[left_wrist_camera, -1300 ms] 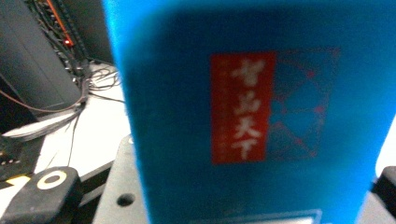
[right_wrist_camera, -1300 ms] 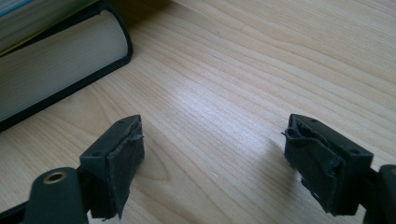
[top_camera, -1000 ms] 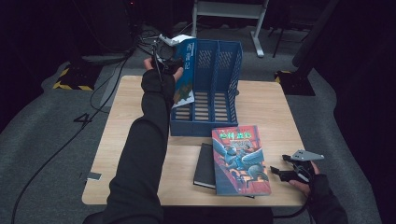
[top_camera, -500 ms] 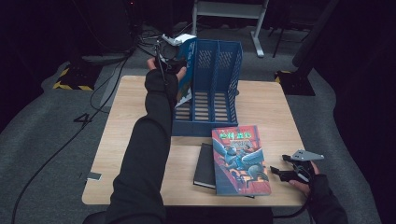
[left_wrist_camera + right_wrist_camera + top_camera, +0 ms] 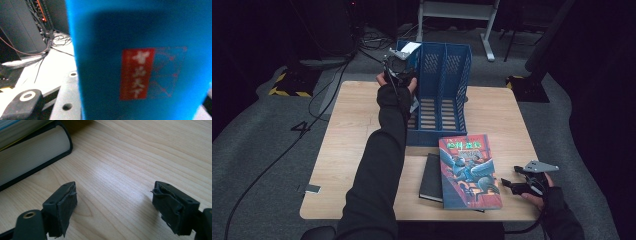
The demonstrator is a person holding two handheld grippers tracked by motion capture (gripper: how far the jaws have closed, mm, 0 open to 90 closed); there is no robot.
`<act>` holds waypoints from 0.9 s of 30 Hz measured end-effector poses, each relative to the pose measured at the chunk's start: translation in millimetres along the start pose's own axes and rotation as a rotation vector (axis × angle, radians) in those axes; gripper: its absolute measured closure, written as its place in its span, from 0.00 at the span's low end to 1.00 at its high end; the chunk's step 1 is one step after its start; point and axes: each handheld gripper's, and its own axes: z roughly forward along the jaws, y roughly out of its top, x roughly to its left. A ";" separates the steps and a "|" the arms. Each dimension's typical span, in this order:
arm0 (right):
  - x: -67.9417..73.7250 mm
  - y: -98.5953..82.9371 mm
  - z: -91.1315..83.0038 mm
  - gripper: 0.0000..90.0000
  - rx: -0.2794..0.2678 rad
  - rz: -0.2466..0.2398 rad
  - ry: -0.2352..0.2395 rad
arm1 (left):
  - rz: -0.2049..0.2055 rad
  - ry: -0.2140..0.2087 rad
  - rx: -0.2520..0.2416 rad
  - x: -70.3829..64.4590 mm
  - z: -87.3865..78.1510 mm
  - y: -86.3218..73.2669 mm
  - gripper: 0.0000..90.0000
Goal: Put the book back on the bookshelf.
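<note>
My left gripper (image 5: 401, 62) is held high at the far left of the table, shut on a blue book (image 5: 411, 48). The book stands at the left compartment of the blue file rack (image 5: 444, 95). In the left gripper view the book's blue cover with a red label (image 5: 140, 65) is very close and hides the jaws. My right gripper (image 5: 512, 184) rests low on the wooden table (image 5: 497, 115) near its front right corner. It is open (image 5: 115, 205), with bare wood between its pads.
A colourful illustrated book (image 5: 469, 170) lies on top of a black book (image 5: 431, 177) at the table's front, just left of my right gripper. The black book's page edge (image 5: 30, 157) is close by. Cables run over the floor behind the table.
My left gripper has carried the blue book a little further in at the rack's left compartment, and less of its cover shows. The right gripper has stayed where it was.
</note>
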 end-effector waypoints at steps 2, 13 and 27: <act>-0.1 0.0 0.1 0.22 -0.001 0.000 0.002 | -0.005 0.003 0.000 0.0 1.2 -0.1 0.67; 0.1 0.2 0.4 0.22 -0.002 0.001 0.004 | 0.007 0.034 0.011 -1.1 14.4 16.7 0.67; 0.5 0.3 0.4 0.22 -0.002 -0.001 0.007 | -0.006 0.027 0.002 -7.0 23.5 -3.4 0.67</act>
